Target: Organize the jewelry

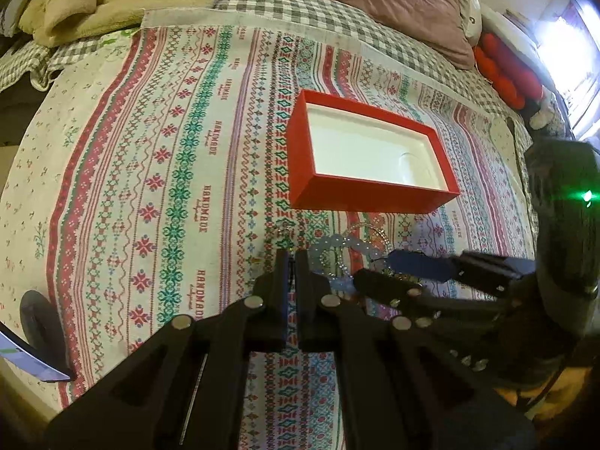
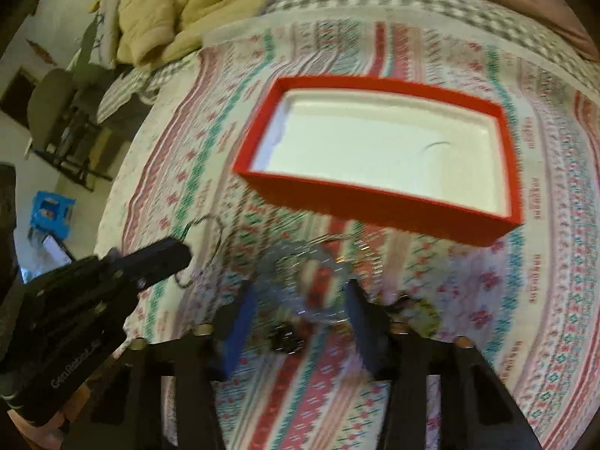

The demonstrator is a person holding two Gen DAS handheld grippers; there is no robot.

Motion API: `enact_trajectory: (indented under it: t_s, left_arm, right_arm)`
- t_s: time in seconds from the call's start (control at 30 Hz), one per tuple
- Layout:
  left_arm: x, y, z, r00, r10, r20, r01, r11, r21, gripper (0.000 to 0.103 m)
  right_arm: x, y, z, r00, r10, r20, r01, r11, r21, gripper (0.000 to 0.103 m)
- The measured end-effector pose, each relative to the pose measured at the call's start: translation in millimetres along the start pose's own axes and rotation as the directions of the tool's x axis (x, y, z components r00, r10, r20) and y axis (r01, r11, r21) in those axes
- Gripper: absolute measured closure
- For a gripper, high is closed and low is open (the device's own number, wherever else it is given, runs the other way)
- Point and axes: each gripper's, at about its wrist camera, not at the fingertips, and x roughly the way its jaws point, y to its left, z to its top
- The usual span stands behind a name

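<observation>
I'm holding the left claw point(image 1: 291, 262) pinched shut, possibly on a thin chain point(image 2: 210, 247) looping beside it; blur hides the contact. The beaded bracelet point(image 1: 337, 247) and tangled jewelry pile point(image 2: 318, 292) are lying on the bed's patterned cloth point(image 1: 168, 150), just before the empty red box point(image 1: 369, 157). My right claw point(image 2: 300, 311) is straddling the pile, partly open. Tangled strands risk dragging neighbours along and spilling short of the box.

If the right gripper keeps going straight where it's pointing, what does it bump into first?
Probably the pale beaded bracelet in the jewelry pile lying between the right gripper's open jaws, then the patterned cloth. The picture is blurry, so depth is uncertain.
</observation>
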Motion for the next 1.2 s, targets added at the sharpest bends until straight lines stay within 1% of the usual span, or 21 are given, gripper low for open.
enact_trajectory:
  t_s: [0.07,0.13,0.17,0.2,0.23,0.27,0.43,0.63,0.73,0.8,0.83,0.87,0.9,0.93,1.1,1.2]
  left_arm:
    - [0,1,0,1.000,-0.001,-0.003,0.001,1.000,-0.003,0.099]
    - [1,1,-1,1.000,-0.003,-0.004,0.003,1.000,-0.003,0.099]
    - [1,1,-2,1.000,-0.004,-0.006,0.004,1.000,-0.002,0.099]
    - [1,1,-2,1.000,-0.003,-0.008,0.003,1.000,0.000,0.099]
    - [1,1,-2,1.000,-0.003,-0.009,0.003,1.000,0.001,0.099]
    - [1,1,-3,1.000,-0.003,-0.010,0.003,1.000,0.001,0.099]
    - [-2,5,-3,1.000,-0.003,-0.003,0.003,1.000,-0.006,0.099]
    - [-10,6,0,1.000,-0.015,0.020,0.015,1.000,-0.015,0.099]
    - [-11,4,1,1.000,-0.022,0.020,0.022,1.000,-0.013,0.099]
    - [-9,3,1,1.000,-0.022,0.013,0.022,1.000,-0.010,0.099]
    - [-8,2,0,1.000,-0.020,0.009,0.020,1.000,-0.008,0.099]
    - [-6,2,0,1.000,-0.017,0.004,0.017,1.000,-0.006,0.099]
    - [-6,2,0,1.000,-0.016,0.003,0.016,1.000,-0.005,0.099]
    - [-5,2,-1,1.000,-0.016,0.000,0.016,1.000,-0.006,0.099]
    - [-6,4,-1,1.000,-0.015,0.001,0.015,1.000,-0.009,0.099]
    - [-5,4,-2,1.000,-0.015,-0.005,0.015,1.000,-0.009,0.099]
  right_arm:
    - [11,4,1,1.000,-0.014,-0.018,0.014,1.000,0.000,0.072]
    - [20,5,3,0.999,-0.032,-0.030,0.032,0.999,0.001,0.078]
    - [24,6,3,0.999,-0.039,-0.035,0.039,0.999,0.001,0.084]
    - [29,6,3,0.998,-0.044,-0.047,0.044,0.999,0.000,0.087]
    - [31,6,3,0.998,-0.040,-0.050,0.040,0.999,0.001,0.092]
    - [32,7,4,0.998,-0.037,-0.046,0.037,0.999,0.002,0.094]
    - [14,7,4,1.000,-0.027,0.006,0.027,1.000,-0.008,0.098]
    - [-17,8,6,0.996,-0.006,0.091,0.007,1.000,-0.006,0.098]
    - [-30,1,5,0.990,-0.037,0.138,0.036,0.999,0.013,0.097]
    - [-31,-7,5,0.988,-0.075,0.138,0.072,0.997,0.026,0.085]
    - [-28,-11,5,0.988,-0.086,0.128,0.083,0.996,0.032,0.075]
    - [-24,-15,5,0.988,-0.102,0.113,0.098,0.994,0.043,0.046]
    - [-23,-18,4,0.988,-0.106,0.113,0.101,0.994,0.048,0.028]
    - [-23,-20,2,0.987,-0.105,0.120,0.100,0.994,0.043,0.016]
    - [-7,-17,2,0.992,-0.103,0.072,0.103,0.995,0.001,0.016]
    - [11,-10,3,0.991,-0.130,0.031,0.131,0.991,-0.016,0.016]
